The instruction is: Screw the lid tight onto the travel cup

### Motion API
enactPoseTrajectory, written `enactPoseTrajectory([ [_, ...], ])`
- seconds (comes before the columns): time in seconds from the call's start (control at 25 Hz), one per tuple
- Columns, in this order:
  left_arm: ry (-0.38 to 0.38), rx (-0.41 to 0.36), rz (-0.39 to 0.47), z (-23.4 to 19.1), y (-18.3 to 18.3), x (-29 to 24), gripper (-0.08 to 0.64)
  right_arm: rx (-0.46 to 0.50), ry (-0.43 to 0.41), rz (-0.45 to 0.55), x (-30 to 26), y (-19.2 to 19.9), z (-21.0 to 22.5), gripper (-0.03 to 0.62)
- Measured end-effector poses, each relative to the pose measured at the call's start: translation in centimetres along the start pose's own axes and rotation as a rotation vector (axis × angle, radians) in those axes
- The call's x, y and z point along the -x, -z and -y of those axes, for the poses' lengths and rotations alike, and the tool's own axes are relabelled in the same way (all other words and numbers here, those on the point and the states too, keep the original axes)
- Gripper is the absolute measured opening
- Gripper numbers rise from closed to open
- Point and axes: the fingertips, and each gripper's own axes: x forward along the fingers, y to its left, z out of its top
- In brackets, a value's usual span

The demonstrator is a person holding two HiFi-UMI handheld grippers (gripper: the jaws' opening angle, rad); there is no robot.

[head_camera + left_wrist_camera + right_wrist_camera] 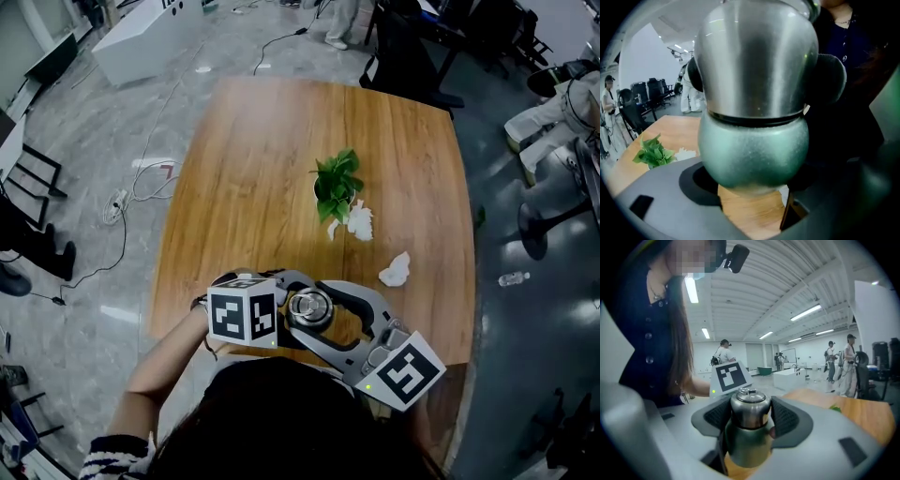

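Travel cup [309, 307], green with a steel lid [749, 408], is sitting at the near edge of the desk [281, 169], between your two grippers. The left gripper [752, 183], angled downward, is clenching its jaws on the green body. The right gripper [749, 416], nearly level, is grasping the lid. You seem to be tightening; the next move is likely calling for a firm right-wrist twist while the left holds fast.

The head camera is looking steeply down at the wooden tabletop [281, 150]; both claw cameras are closely facing one green steel-lidded cup [754, 140].
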Motion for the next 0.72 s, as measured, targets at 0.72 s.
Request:
enactPoseTrajectory([
  [0.72, -0.099, -0.019, -0.033, -0.3, 0.7, 0.3, 0.388, 0.029, -0.029, 0.040, -0.4, -0.2, -0.9, 0.258],
])
